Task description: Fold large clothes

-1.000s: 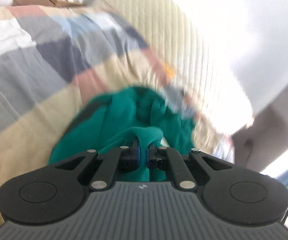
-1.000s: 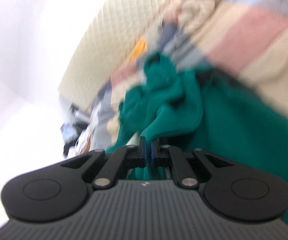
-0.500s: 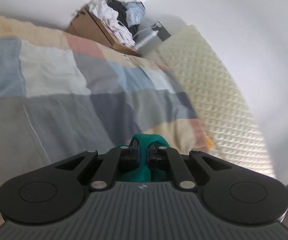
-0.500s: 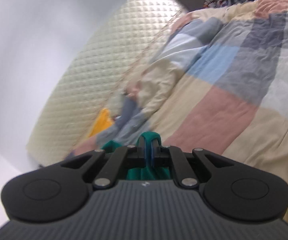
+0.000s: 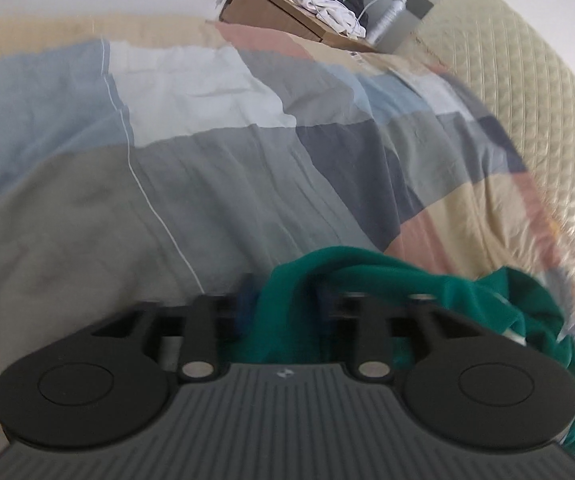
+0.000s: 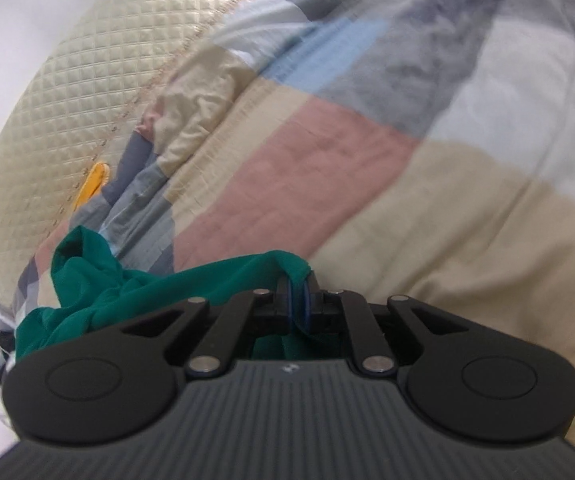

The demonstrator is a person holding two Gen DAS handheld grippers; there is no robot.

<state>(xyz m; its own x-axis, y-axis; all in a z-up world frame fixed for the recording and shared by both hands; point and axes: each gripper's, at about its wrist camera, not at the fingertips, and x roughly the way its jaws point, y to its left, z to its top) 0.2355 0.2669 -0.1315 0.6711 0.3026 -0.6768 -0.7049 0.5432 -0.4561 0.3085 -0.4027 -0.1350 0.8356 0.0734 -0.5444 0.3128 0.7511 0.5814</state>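
A green garment (image 5: 367,276) lies bunched on the patchwork bedspread (image 5: 207,168). In the left wrist view my left gripper (image 5: 283,304) has its jaws apart, with the green cloth draped loosely between and over the blurred fingers. In the right wrist view my right gripper (image 6: 297,300) is shut on an edge of the green garment (image 6: 135,292), which trails off to the left toward the headboard.
A cream quilted headboard (image 5: 527,92) borders the bed and also shows in the right wrist view (image 6: 99,68). A cardboard box (image 5: 271,12) piled with clothes stands past the bed's far corner. A yellow item (image 6: 93,184) sits by the headboard.
My left gripper's jaws have opened, loosening their hold on the green cloth. Both grippers have swung low over the bed. The right gripper stays shut on the cloth.
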